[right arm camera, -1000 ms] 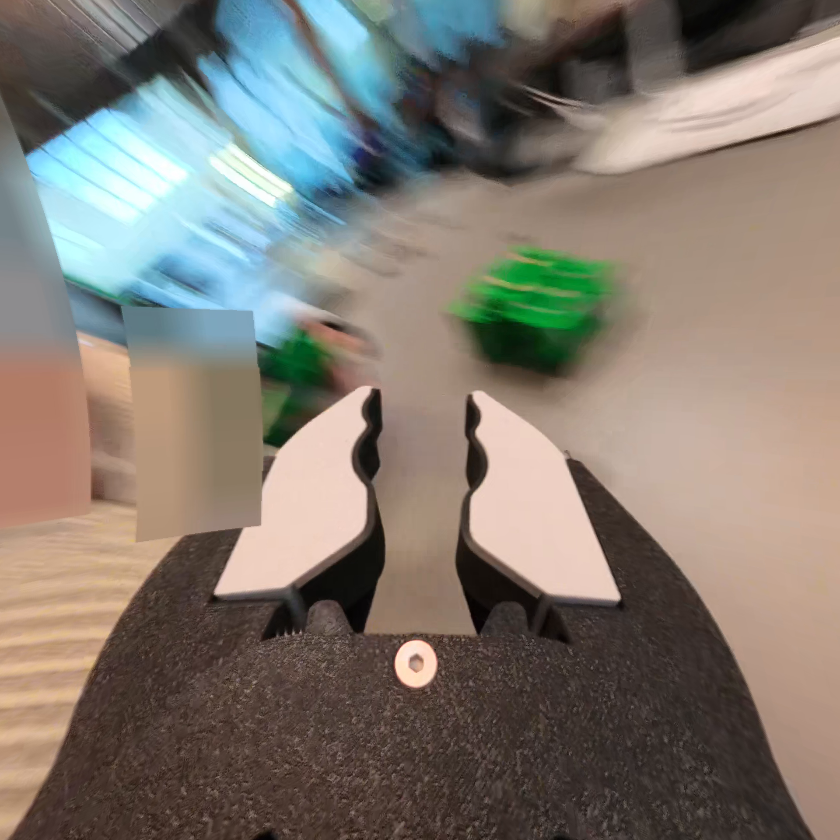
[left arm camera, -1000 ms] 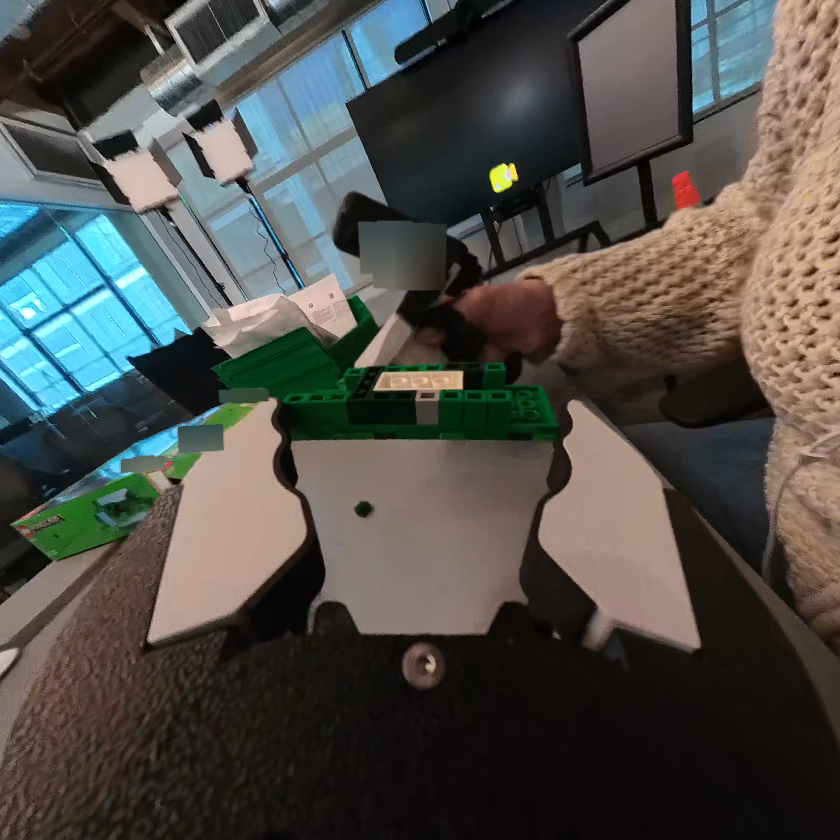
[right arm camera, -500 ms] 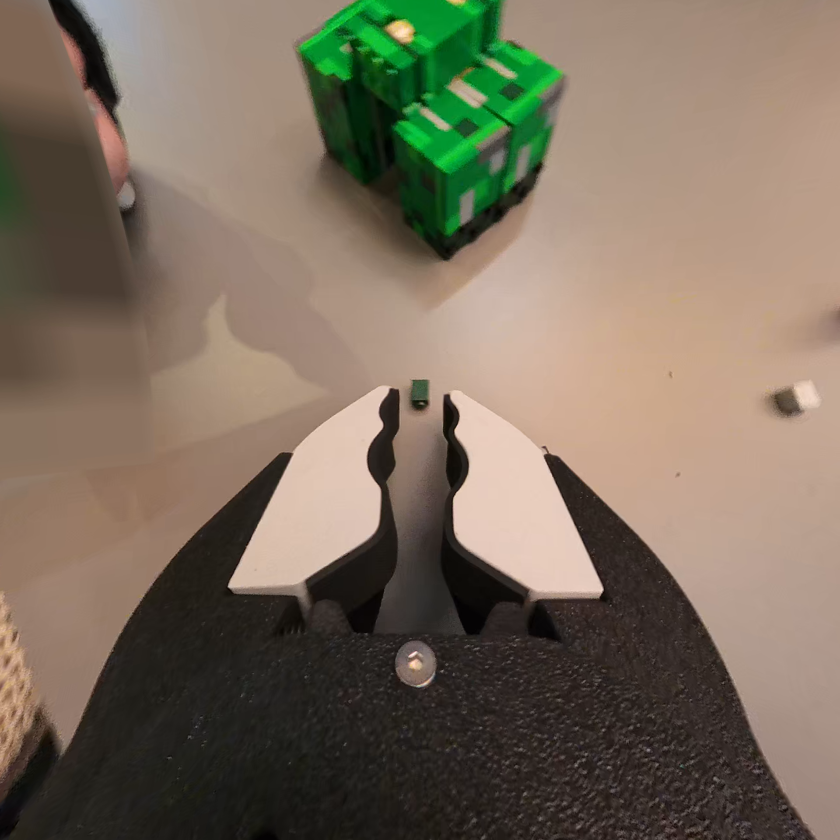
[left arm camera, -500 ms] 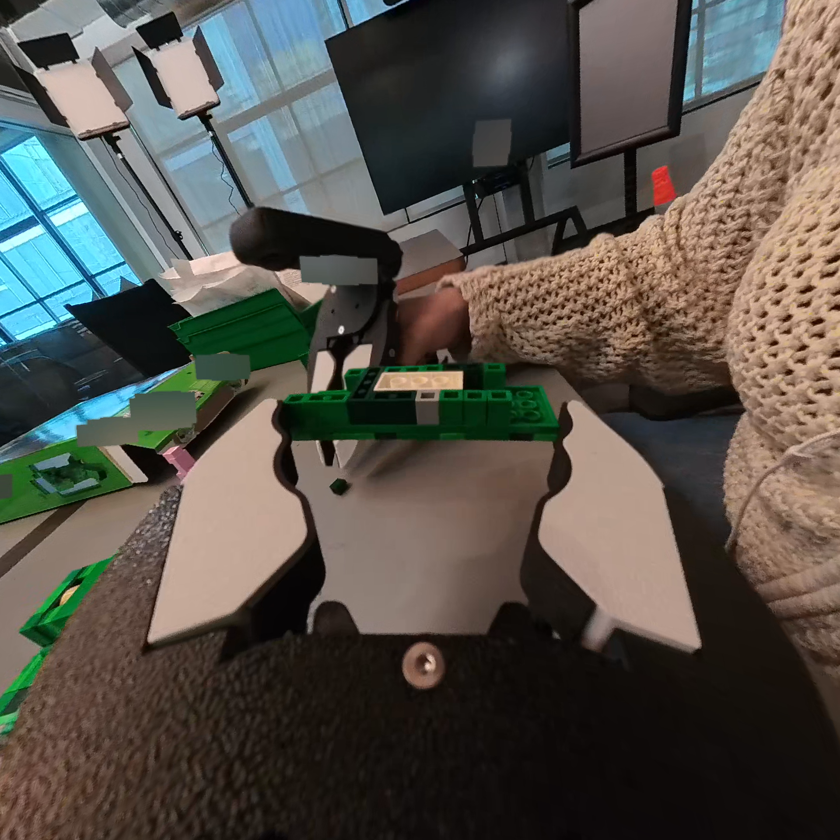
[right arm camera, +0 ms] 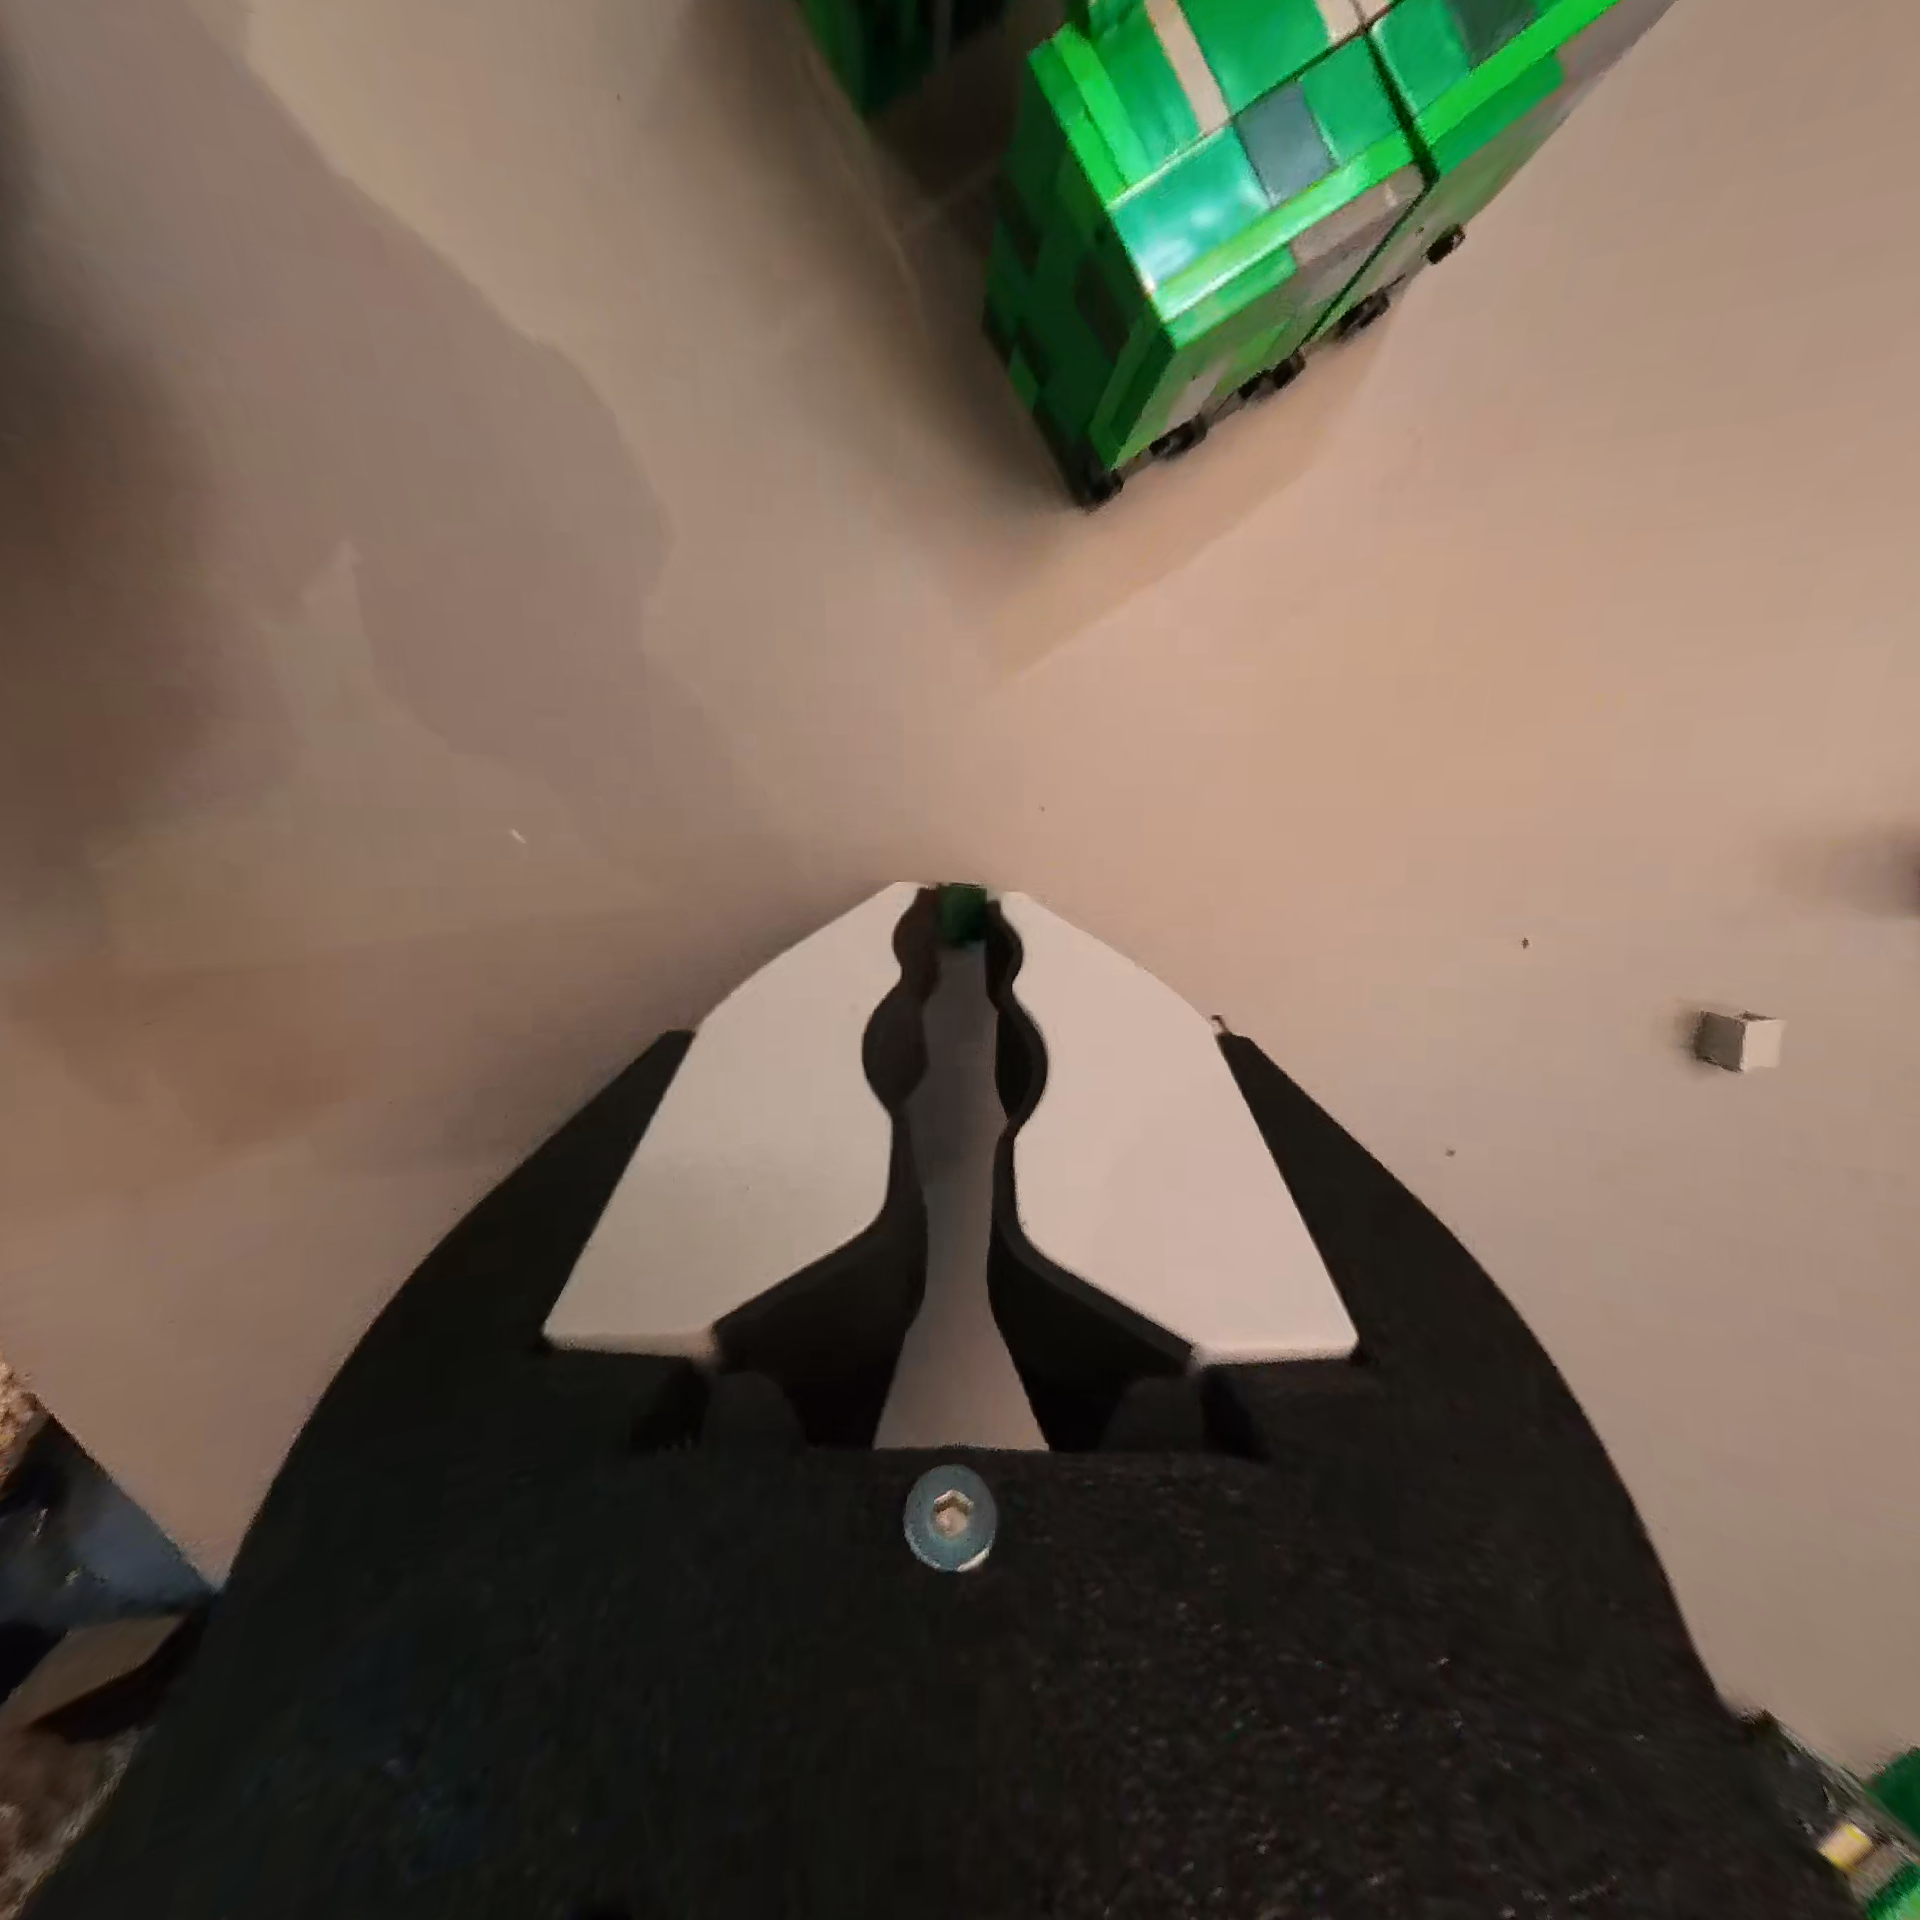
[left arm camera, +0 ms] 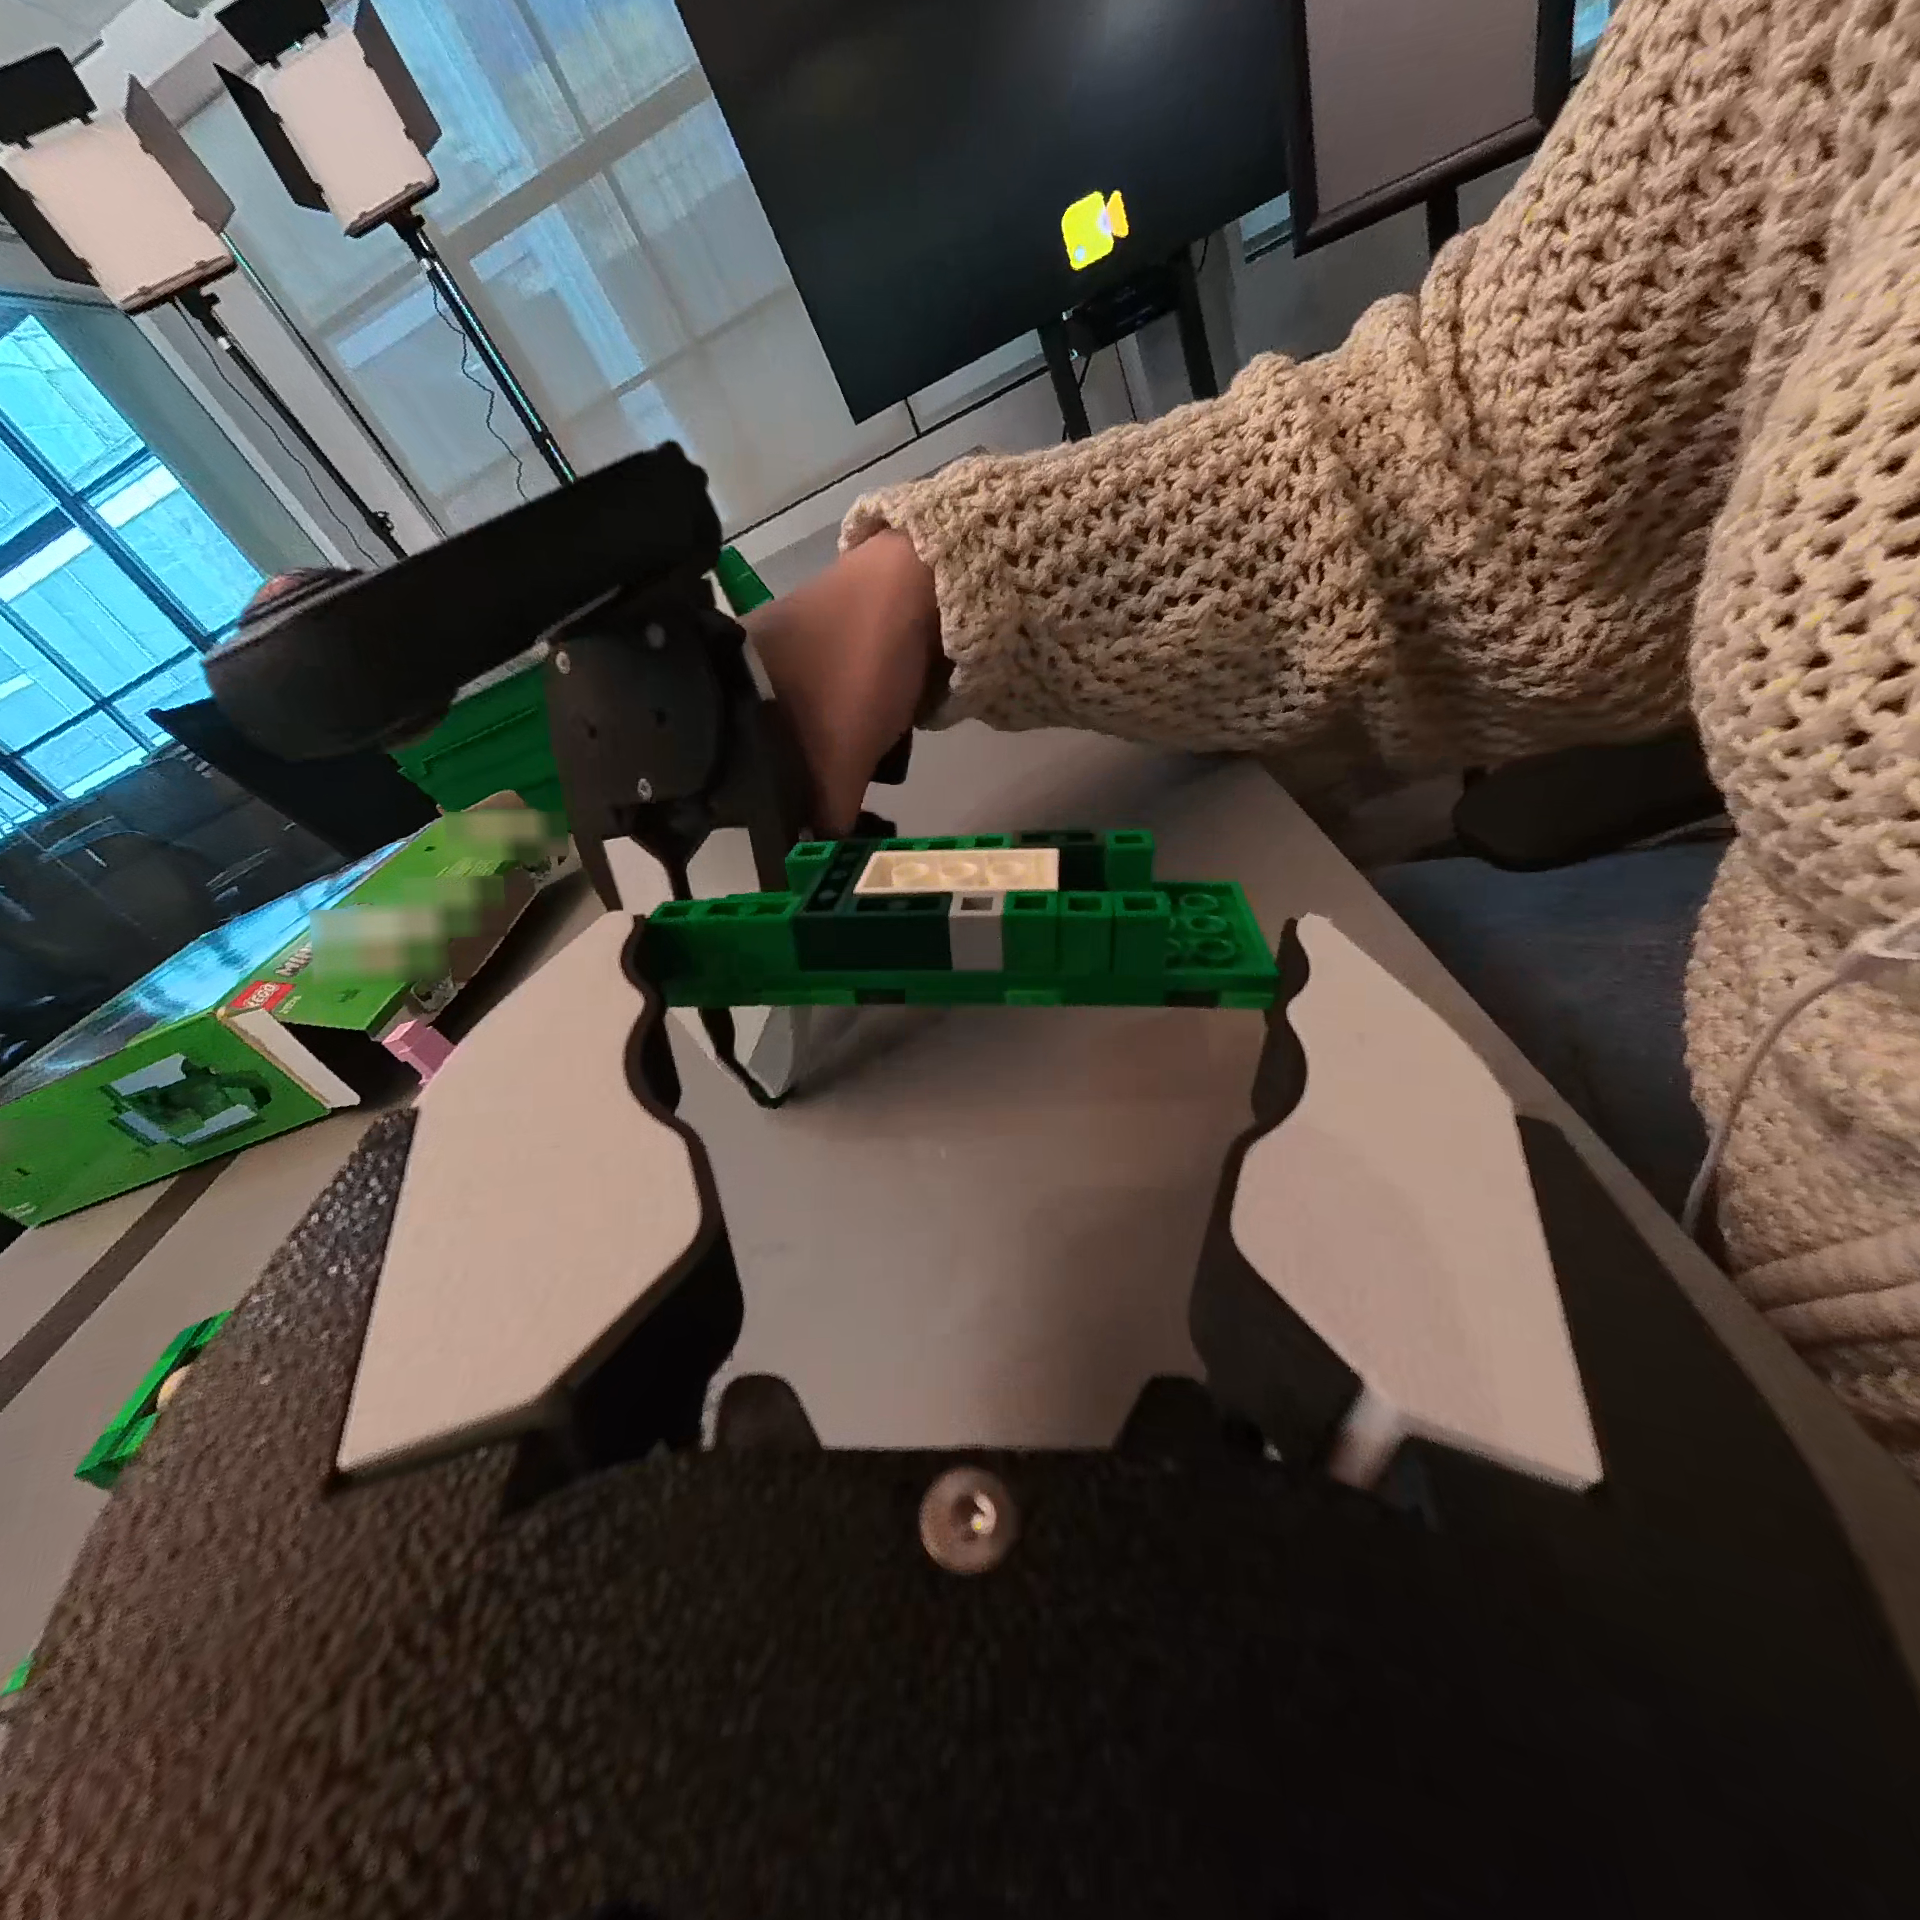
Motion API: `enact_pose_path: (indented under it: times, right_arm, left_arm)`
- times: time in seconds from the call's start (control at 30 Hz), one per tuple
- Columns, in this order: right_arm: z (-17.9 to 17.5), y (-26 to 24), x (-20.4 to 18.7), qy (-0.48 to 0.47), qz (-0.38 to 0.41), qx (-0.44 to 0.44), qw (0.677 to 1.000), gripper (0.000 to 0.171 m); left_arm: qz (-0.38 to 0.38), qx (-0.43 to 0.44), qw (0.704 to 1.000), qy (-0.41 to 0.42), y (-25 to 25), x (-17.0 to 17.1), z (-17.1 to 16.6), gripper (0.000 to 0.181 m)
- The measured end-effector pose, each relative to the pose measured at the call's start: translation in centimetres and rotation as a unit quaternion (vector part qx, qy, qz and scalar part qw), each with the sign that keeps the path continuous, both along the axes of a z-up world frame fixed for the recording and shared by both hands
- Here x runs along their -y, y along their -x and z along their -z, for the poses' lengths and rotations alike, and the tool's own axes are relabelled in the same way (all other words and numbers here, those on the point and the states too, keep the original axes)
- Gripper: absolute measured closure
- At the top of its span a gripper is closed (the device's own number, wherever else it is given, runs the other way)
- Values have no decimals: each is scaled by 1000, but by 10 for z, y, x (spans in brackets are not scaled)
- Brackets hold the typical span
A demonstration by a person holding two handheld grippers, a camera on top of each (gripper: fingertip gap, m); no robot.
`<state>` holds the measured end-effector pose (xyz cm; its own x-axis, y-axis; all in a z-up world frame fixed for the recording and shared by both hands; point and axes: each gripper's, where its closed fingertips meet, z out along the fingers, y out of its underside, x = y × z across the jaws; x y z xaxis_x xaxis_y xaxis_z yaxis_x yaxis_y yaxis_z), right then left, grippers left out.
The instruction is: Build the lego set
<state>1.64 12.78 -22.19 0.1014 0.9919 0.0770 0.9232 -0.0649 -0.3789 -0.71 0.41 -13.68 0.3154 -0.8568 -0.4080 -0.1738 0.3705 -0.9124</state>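
Observation:
My left gripper [left arm camera: 961,961] is shut on a flat green brick assembly [left arm camera: 961,930] with a white piece and a grey piece set in it, held above the table. Behind it my right gripper [left arm camera: 764,1096] points down with its tips on the table, held by a hand in a knit sleeve. In the right wrist view my right gripper [right arm camera: 958,914] is closed on a small dark green piece [right arm camera: 960,916] at its fingertips, right at the table surface. A built green block model [right arm camera: 1247,239] stands on the table beyond it.
A small grey-and-white piece [right arm camera: 1737,1039] lies on the table to the right. A green set box [left arm camera: 177,1081] and a small pink piece [left arm camera: 416,1044] lie at the left. Green bricks [left arm camera: 135,1423] sit near the left edge. The person's sweater fills the right. Some 15 centimetres of space lies between my two pairs of fingers.
My right gripper came down onto the small dark green piece and closed on it. The left gripper kept hold of the green assembly and stayed nearly still.

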Motion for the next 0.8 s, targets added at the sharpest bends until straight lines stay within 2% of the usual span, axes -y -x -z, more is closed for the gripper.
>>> enact_pose_path:
  times: [0.1,0.2,0.3,0.4,0.43,0.5,0.8]
  right_arm:
    - [-11,-4,-2,-12,13,-45,999,164]
    - [-53,2,5,12,33,-222,974,164]
    - [-105,12,31,36,-1,-417,908,164]
    - [-141,20,63,40,-55,-546,835,164]
    - [-146,23,73,45,-72,-566,820,164]
    - [-147,31,87,50,-97,-576,810,164]
    - [-131,45,97,51,-128,-533,835,164]
  left_arm:
    - [-2,2,1000,-2,0,0,-1,72]
    - [-10,15,1000,3,2,-3,-4,72]
    - [-6,45,999,20,6,-5,-11,71]
    - [16,82,995,46,9,-2,-19,72]
    - [23,91,994,51,9,-1,-21,72]
    - [31,97,993,54,10,1,-22,72]
    - [57,106,992,48,8,10,-26,72]
